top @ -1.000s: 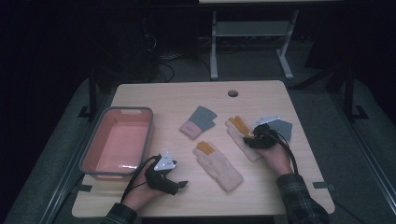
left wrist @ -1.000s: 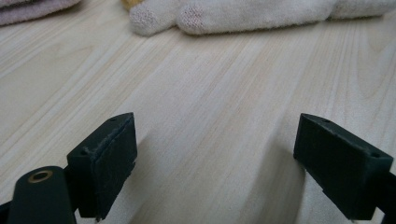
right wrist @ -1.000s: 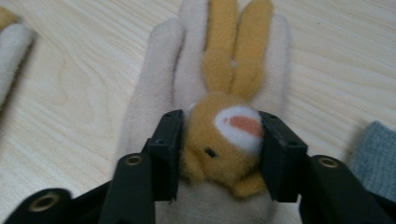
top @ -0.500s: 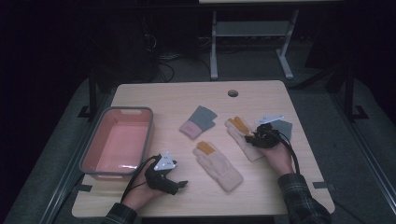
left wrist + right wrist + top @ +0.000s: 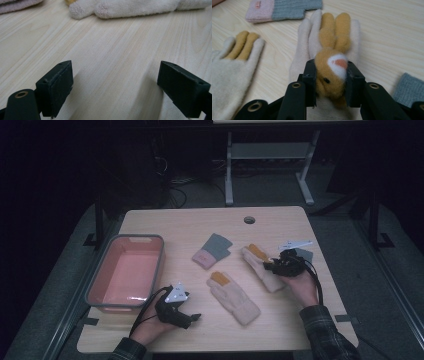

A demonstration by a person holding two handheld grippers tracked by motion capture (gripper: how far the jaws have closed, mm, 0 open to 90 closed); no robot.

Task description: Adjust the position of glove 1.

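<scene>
On the wooden surface (image 5: 280, 227) | right gripper (image 5: 331, 82) fingers, a second ago nearing, now clamp cream rabbit glove (image 5: 329, 50) | left gripper (image 5: 120, 90) open, idle | lift likely next

Left gripper (image 5: 192, 318), held in the left hand (image 5: 150, 330) low over the table's near edge, jaws spread wide. Right gripper (image 5: 270, 265), held in the right hand (image 5: 304, 287), jaws closed on a glove (image 5: 329, 72), forearm in a plaid sleeve (image 5: 327, 335).
</scene>
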